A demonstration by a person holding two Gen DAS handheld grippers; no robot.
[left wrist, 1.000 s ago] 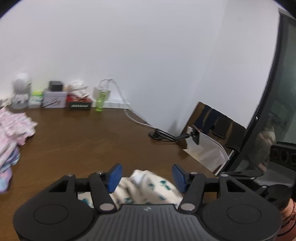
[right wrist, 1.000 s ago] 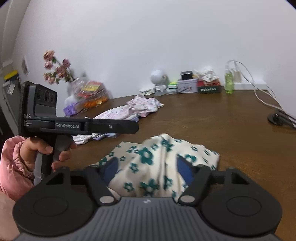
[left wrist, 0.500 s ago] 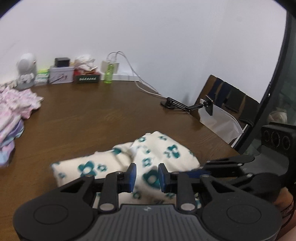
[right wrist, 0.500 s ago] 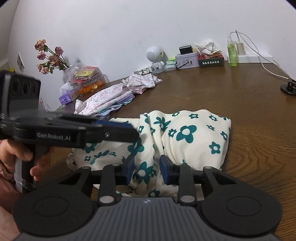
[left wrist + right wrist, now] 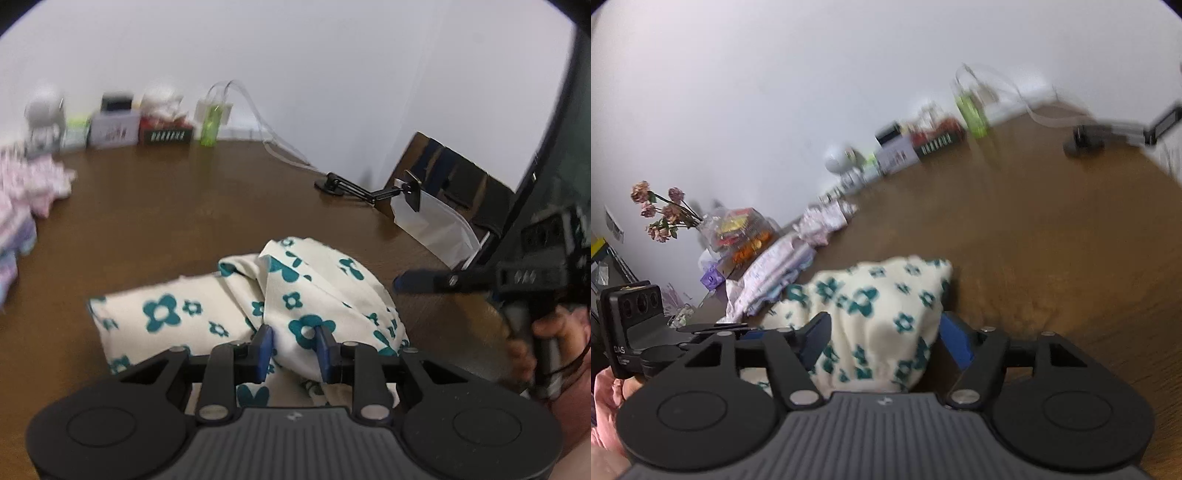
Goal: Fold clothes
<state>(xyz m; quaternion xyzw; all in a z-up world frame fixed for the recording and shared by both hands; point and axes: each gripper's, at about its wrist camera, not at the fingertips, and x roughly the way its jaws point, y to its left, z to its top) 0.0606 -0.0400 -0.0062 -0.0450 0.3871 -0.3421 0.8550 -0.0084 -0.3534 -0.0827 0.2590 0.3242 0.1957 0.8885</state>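
floral cloth (image 5: 295,295) lies bunched on worktop (image 5: 166,206), near front edge. soft, light, limp; likely sags and slips unless pinched at hem or corner. left tongs (image 5: 293,349) partly closed, pinching raised fold. right tongs (image 5: 882,341) wide apart, straddling cloth, not clamped; that view tilted. hand (image 5: 543,343) grips right tool handle. pink pile (image 5: 783,262) well apart.

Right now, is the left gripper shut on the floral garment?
Yes, the left gripper pinches a fold of the floral garment between its blue pads.
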